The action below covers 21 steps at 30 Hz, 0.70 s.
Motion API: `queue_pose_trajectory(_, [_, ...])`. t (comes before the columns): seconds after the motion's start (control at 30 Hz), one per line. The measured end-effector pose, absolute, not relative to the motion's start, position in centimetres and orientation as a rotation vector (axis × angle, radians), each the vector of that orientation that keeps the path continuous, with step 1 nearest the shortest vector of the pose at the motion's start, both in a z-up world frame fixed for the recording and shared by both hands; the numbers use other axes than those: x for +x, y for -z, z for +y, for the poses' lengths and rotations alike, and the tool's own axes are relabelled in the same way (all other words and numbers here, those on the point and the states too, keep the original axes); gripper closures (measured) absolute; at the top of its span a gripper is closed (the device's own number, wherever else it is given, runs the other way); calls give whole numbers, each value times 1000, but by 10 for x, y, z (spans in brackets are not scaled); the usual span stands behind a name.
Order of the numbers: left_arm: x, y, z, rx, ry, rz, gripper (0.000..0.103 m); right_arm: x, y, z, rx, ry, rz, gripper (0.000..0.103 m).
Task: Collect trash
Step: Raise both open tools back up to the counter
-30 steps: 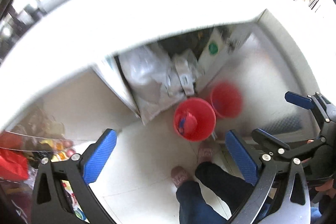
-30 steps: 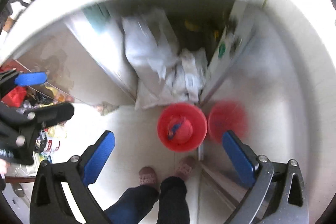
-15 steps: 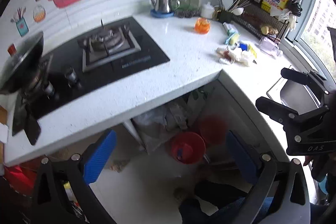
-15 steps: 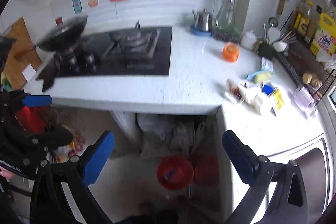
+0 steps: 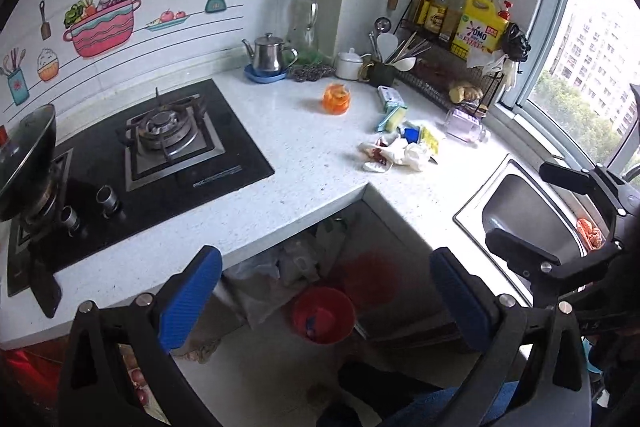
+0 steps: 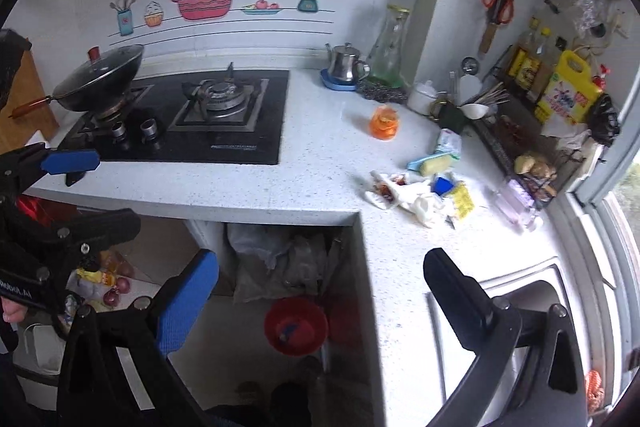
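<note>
White crumpled trash (image 5: 394, 149) uncollected on table (image 5: 304, 163), beside sink (image 5: 520, 211) | red bin (image 5: 323, 314) below table | left gripper (image 5: 324, 303), right gripper (image 6: 320, 301): jaws wide, empty

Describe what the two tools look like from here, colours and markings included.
Both are black plastic frames with silver screws. The left tool has blue ribbed pads on its fingers; white lettering ending "obot.AI" marks its body in the right wrist view. On the right tool, one blue pad shows; the other finger shows only black.
</note>
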<state>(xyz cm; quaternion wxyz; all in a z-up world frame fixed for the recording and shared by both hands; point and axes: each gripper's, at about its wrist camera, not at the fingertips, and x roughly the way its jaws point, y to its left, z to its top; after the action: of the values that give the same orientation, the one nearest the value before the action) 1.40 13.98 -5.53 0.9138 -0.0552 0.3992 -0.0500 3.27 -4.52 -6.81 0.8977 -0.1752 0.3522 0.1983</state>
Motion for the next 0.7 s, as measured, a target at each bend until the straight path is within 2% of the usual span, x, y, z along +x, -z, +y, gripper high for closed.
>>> queue_pose_trajectory(0.7, [92, 59, 90, -60, 225, 872, 0, 76, 57, -93, -234, -294, 771, 1])
